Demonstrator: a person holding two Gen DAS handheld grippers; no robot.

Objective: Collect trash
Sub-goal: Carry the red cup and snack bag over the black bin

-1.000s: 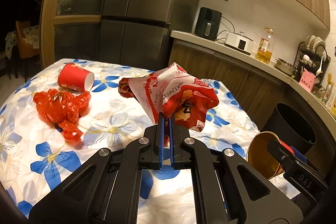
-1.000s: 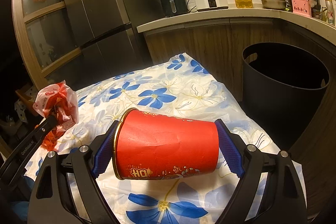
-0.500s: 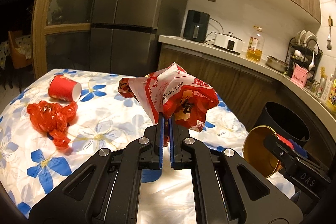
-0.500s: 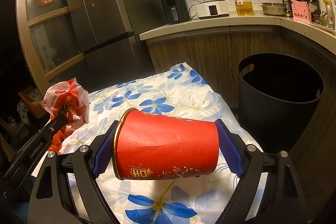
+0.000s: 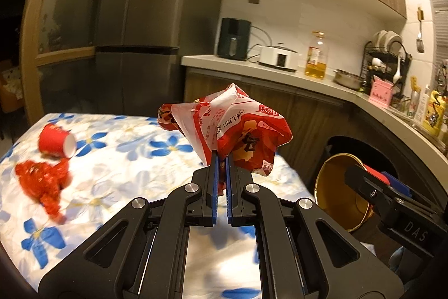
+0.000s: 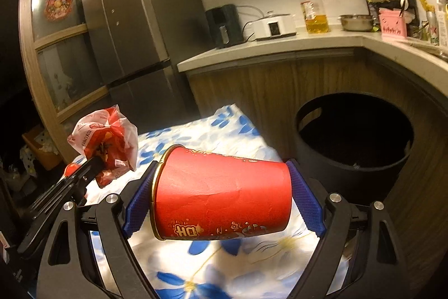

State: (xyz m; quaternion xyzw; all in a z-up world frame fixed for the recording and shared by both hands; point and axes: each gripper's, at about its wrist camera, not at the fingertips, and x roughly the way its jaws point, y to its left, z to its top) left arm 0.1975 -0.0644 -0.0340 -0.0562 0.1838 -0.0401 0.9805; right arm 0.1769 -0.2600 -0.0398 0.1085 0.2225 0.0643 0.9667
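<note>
Left hand-held gripper [image 5: 221, 159] pinches wrapper [image 5: 235, 128].

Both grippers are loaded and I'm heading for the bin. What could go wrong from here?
The right gripper holds the red paper cup endwise, rim to base, with jaws wide; it could buckle or slip out before reaching the black bin. The left gripper pinches only a fold of the crumpled snack bag, so it may tear free. A second cup and red plastic wad remain on the table.
</note>
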